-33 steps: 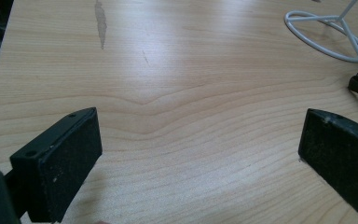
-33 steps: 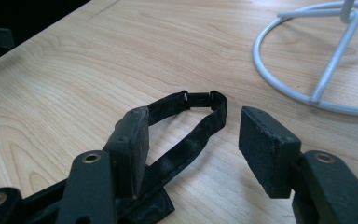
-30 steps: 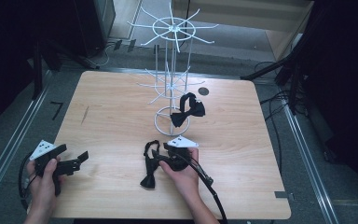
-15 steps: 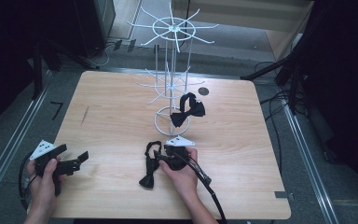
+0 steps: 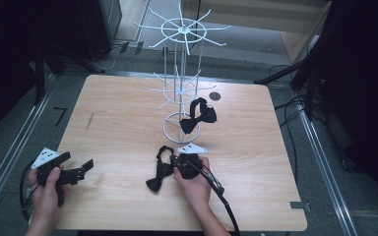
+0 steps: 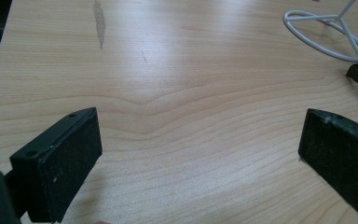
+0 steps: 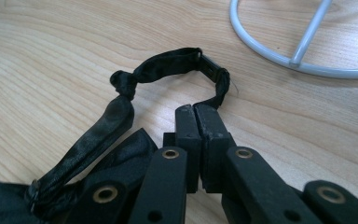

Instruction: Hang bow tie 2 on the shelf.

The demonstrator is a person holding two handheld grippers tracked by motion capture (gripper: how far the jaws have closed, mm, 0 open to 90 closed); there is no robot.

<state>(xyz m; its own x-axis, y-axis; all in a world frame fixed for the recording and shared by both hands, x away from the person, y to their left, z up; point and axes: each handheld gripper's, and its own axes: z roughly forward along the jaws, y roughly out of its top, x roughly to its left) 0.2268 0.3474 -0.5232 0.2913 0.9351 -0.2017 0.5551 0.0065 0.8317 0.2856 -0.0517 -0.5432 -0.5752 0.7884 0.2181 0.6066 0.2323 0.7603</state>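
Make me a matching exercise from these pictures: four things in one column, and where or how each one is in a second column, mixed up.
Things
1. left gripper
2. right gripper
3. bow tie on the rack
4. white wire rack

States
A. stands upright at the table's far middle
B. hangs from a lower hook
C. jaws wide apart over bare wood
D. jaws closed on the strap of the bow tie on the table

Pairs: 1-C, 2-D, 3-B, 4-A

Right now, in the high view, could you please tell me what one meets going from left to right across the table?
left gripper → bow tie on the table → right gripper → bow tie hanging on the white wire rack
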